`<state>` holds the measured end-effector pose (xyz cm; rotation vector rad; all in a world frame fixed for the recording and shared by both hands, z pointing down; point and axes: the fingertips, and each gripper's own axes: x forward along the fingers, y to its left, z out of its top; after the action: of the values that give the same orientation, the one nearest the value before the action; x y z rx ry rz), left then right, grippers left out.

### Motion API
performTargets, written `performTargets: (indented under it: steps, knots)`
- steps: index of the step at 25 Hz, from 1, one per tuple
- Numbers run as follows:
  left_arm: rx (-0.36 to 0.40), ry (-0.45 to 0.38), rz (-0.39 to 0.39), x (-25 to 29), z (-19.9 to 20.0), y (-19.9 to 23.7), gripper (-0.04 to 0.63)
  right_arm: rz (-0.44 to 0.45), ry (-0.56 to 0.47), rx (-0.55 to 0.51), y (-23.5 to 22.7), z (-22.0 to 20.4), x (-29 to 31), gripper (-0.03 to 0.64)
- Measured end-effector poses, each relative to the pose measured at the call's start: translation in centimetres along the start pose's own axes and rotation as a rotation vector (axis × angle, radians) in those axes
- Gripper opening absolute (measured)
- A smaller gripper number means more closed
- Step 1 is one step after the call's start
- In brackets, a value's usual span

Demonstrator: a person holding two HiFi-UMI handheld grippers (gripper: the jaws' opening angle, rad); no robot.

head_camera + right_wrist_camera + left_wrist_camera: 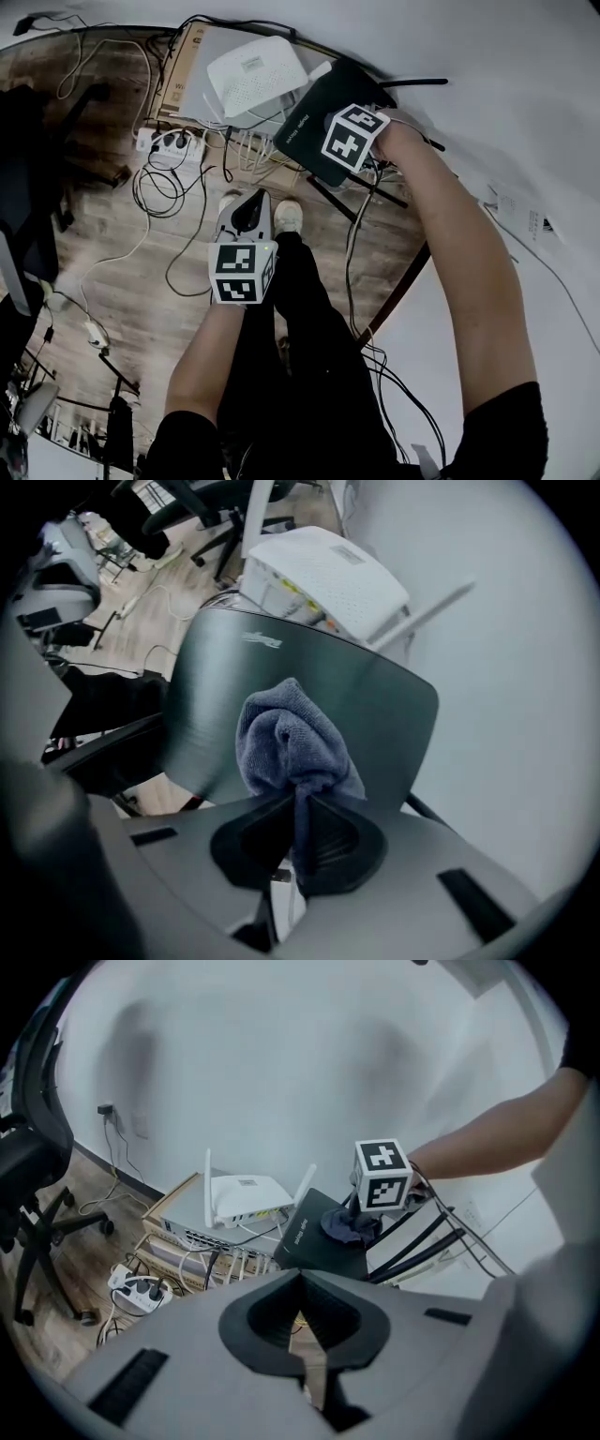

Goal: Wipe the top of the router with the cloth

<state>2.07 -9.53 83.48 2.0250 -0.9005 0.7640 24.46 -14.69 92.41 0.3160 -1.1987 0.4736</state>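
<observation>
A black flat router (319,127) sits by the white wall, with its dark top (309,682) filling the right gripper view. My right gripper (298,803) is shut on a bunched blue-grey cloth (292,738), which rests on that top near its middle. In the left gripper view the cloth (345,1225) lies on the black router (314,1241) under the right gripper's marker cube (382,1174). My left gripper (302,1283) is shut on nothing and hangs back over the floor (246,217), apart from the router.
A white router (255,75) stands on a grey switch and cardboard box (178,1222) left of the black one. A power strip (169,142) and tangled cables (159,192) lie on the wooden floor. Black antennas (422,1241) stick out right. An office chair (33,1194) stands left.
</observation>
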Motion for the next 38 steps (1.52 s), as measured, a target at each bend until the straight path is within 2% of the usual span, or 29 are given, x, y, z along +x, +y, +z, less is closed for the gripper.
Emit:
performTargets:
  steps: [4,9,15,18,21,24,28,31,34,38]
  knots:
    - [0.007,0.004,0.003,-0.4,-0.4,0.2,-0.006,0.097,-0.027,-0.113,3.7,0.8,-0.7,0.005]
    - [0.007,-0.007,-0.003,-0.9,-0.1,0.1,-0.006,0.235,-0.055,-0.160,7.4,1.1,-1.3,0.006]
    - [-0.011,-0.010,-0.010,-1.3,-0.2,0.4,-0.006,0.353,-0.104,-0.201,11.5,2.3,-2.1,0.005]
    - [-0.022,-0.011,-0.020,-1.4,-0.3,0.2,-0.006,0.344,-0.129,-0.255,12.4,2.8,-2.2,0.006]
    - [-0.014,-0.008,-0.031,-1.4,-0.3,0.1,-0.006,0.325,-0.151,-0.261,12.3,3.0,-2.0,0.006]
    - [-0.009,-0.001,-0.033,-1.4,-0.3,0.3,-0.006,0.273,-0.208,-0.230,11.0,3.7,-0.8,0.006]
    - [-0.010,0.001,-0.032,-1.3,0.0,0.7,-0.006,0.288,-0.267,-0.166,10.0,4.7,-2.8,0.005]
    - [-0.008,0.009,-0.030,-1.0,0.1,1.0,-0.006,0.296,-0.270,-0.154,9.1,4.8,-2.7,0.006]
    - [-0.003,0.017,-0.034,-0.5,0.2,1.0,-0.006,0.256,-0.266,-0.149,7.0,4.3,-2.1,0.005]
    - [-0.002,0.018,-0.038,0.0,0.8,1.1,-0.006,0.205,-0.252,-0.072,3.4,3.7,-1.3,0.005]
